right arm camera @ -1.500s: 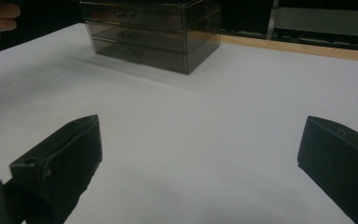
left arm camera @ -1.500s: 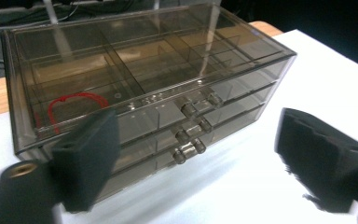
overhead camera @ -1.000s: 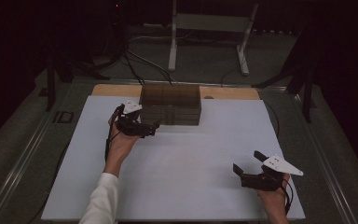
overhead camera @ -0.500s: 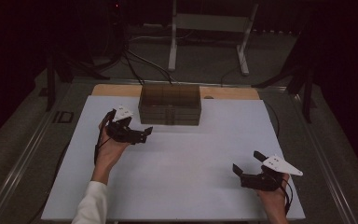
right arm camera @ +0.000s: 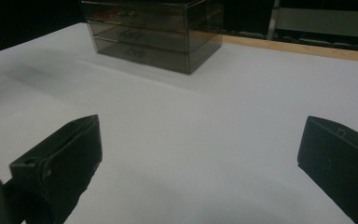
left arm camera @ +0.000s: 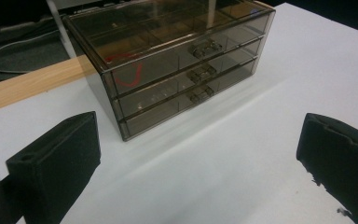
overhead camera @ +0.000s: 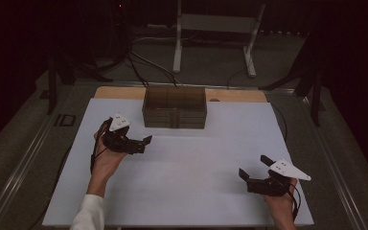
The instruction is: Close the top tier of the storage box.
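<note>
Smoky clear drawer box [overhead camera: 174, 107] stood at the white worktop's [overhead camera: 191, 167] far edge, drawers closed, my left tongs [overhead camera: 141, 143] released just before it, my right tongs [overhead camera: 250, 178] released, near corner, well apart.

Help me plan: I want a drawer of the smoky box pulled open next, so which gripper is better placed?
Left. The left gripper sits open near the drawer box, facing its handles; the right gripper is far back.

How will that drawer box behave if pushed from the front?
The drawer box looks like hard, glossy plastic, so probably stiff and slippery to grip. It sits low and wide on the smooth white sheet, so it likely slides rather than tips. Its three drawers seem nearly empty, so probably light.
</note>
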